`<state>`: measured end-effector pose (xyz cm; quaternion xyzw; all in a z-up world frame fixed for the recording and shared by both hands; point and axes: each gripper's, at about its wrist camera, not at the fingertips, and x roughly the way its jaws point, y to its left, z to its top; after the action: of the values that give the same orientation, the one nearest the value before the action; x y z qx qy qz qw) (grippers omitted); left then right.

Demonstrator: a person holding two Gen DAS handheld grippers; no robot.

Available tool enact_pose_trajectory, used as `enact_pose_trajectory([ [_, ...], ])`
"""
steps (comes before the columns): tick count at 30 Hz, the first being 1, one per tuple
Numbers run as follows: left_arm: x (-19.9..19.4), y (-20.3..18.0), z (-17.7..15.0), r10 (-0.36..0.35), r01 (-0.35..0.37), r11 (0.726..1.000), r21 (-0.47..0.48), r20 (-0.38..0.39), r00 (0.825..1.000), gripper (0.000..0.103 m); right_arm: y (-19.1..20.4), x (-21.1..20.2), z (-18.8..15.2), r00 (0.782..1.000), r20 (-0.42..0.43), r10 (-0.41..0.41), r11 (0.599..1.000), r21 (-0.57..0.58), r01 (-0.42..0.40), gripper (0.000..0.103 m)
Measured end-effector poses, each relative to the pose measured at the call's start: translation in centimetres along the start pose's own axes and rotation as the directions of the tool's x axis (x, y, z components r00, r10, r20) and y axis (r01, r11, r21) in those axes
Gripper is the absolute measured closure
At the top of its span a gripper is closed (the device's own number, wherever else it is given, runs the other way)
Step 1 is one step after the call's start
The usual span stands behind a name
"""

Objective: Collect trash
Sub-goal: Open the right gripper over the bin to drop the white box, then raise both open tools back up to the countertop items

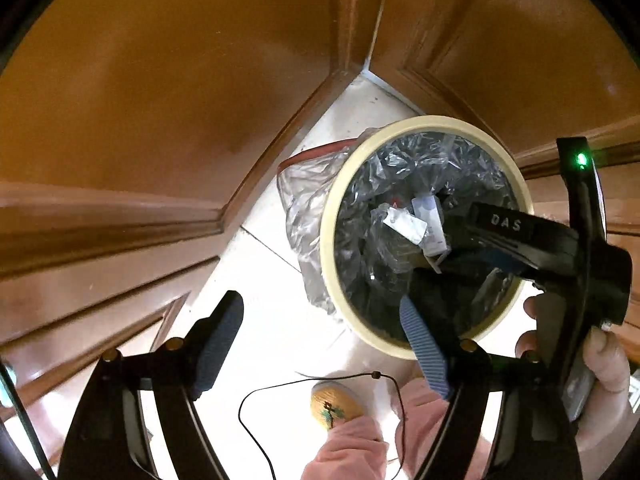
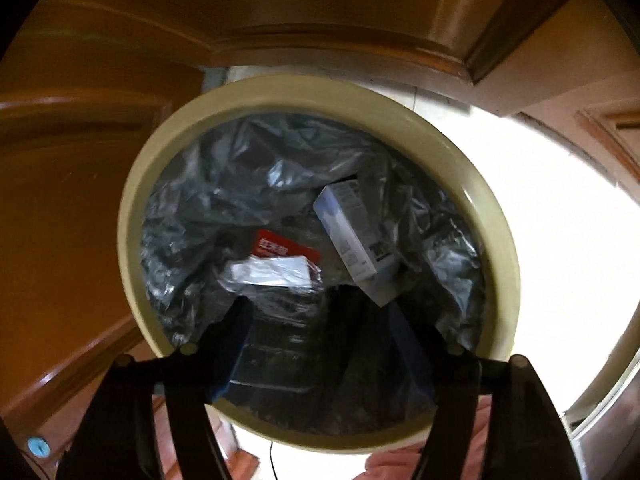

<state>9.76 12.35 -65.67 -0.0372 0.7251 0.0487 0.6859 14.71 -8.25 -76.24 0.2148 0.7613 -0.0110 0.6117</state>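
The wooden doors (image 1: 140, 92) are enclosing a corner of the pale tiled floor (image 1: 276, 336), and the round bin (image 1: 424, 124) is standing in that corner. A clear plastic liner (image 1: 304, 208) is lining the bin and spilling over its rim on the door side.

The right claw (image 2: 320, 344) is pointing down into the bin mouth. Its jaws are standing wide with nothing between them. The left claw (image 1: 320, 344) is hanging above the floor just beside the bin, with 1 finger overlapping the rim in the left wrist view. Its jaws are also standing wide and empty.

The trash is lying inside the liner: 1 white carton (image 2: 356, 236) is leaning tilted just ahead of the right claw, and 1 red-and-white packet (image 2: 280, 264) is lying beside it, lower in the bin. A thin black cord (image 1: 320, 384) is trailing across the floor near the person's slipper (image 1: 336, 404).

Judged step: the drop into the bin appears to be complete, since both claws are empty and the items are resting in the liner.

Next move, as judged:
1. Lift the right claw clear of the rim without snagging the liner.
2. Turn both claws toward any remaining trash; none is visible on the floor here.
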Motion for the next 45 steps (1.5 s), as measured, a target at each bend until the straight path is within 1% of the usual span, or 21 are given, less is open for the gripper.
enact_pose_trajectory([
  [3,-1.1,0.8,-0.4,-0.007,0.007,1.0,-0.01,0.007,1.0,0.024,0.0,-2.4,-1.8,1.0,0.006,-0.009,0.999,-0.052,0.009,0.032],
  [6,-2.8,0.5,-1.2,-0.016,0.016,1.0,-0.007,0.018,1.0,0.024,-0.2,-5.6,-4.0,1.0,0.019,0.002,0.997,-0.083,-0.001,0.032],
  [9,-5.6,-0.4,-1.8,-0.03,0.03,1.0,0.002,0.038,0.999,0.024,-0.1,-8.6,-5.3,0.999,0.038,0.009,0.995,-0.103,-0.005,0.032],
  [15,-12.8,-1.8,-3.3,-0.034,0.029,0.998,0.058,0.097,0.995,0.023,0.0,-15.6,-9.7,0.997,0.08,0.021,0.991,-0.132,-0.011,0.032],
  [17,-15.0,-2.2,-4.1,-0.038,0.03,0.997,0.07,0.111,0.993,0.017,0.0,-17.7,-10.7,0.995,0.093,0.021,0.991,-0.135,-0.008,0.032],
  [18,-16.0,-2.2,-4.4,-0.043,0.035,0.997,0.073,0.114,0.993,0.011,-0.1,-18.8,-11.3,0.995,0.099,0.02,0.991,-0.137,-0.006,0.032],
  [19,-17.1,-2.1,-4.8,-0.053,0.044,0.996,0.078,0.119,0.991,0.008,0.0,-19.5,-11.7,0.995,0.103,0.018,0.991,-0.137,-0.004,0.032],
  [20,-17.7,-2.2,-5.1,-0.059,0.049,0.995,0.082,0.122,0.991,0.008,0.0,-20.3,-12.2,0.994,0.109,0.013,0.991,-0.136,0.002,0.032],
  [23,-20.1,-2.2,-6.5,-0.07,0.059,0.994,0.097,0.112,0.991,0.008,-0.2,-22.2,-13.6,0.993,0.119,0.009,0.992,-0.129,0.007,0.032],
  [26,-21.6,-2.1,-7.9,-0.079,0.069,0.992,0.105,0.093,0.993,0.008,-0.1,-24.0,-15.1,0.99,0.141,0.002,0.992,-0.127,0.016,0.032],
  [28,-22.8,-1.9,-8.6,-0.101,0.093,0.991,0.101,0.072,0.992,0.008,0.0,-25.2,-16.1,0.989,0.151,0.001,0.992,-0.127,0.018,0.032],
  [30,-24.3,-1.8,-9.5,-0.139,0.134,0.987,0.094,0.053,0.989,0.008,0.3,-27.0,-17.4,0.988,0.156,0.001,0.991,-0.134,0.02,0.032],
  [34,-28.1,-2.1,-11.0,-0.148,0.136,0.982,0.134,0.086,0.985,0.008,1.2,-30.3,-19.5,0.982,0.19,0.002,0.988,-0.153,0.027,0.032],
  [38,-32.7,-2.8,-12.3,-0.155,0.126,0.972,0.2,0.136,0.979,0.008,2.1,-34.7,-21.5,0.972,0.234,0.005,0.985,-0.167,0.036,0.032],
  [40,-34.8,-3.1,-12.8,-0.167,0.128,0.966,0.223,0.166,0.972,0.008,2.3,-37.0,-22.4,0.964,0.267,0.014,0.984,-0.174,0.035,0.032],
  [43,-38.3,-3.5,-13.5,-0.196,0.138,0.959,0.249,0.226,0.954,0.008,2.7,-40.1,-23.7,0.951,0.308,0.014,0.982,-0.181,0.044,0.032],
  [45,-40.8,-3.6,-14.1,-0.226,0.152,0.953,0.264,0.28,0.933,0.008,2.9,-42.4,-25.0,0.939,0.343,0.01,0.982,-0.183,0.056,0.032],
])
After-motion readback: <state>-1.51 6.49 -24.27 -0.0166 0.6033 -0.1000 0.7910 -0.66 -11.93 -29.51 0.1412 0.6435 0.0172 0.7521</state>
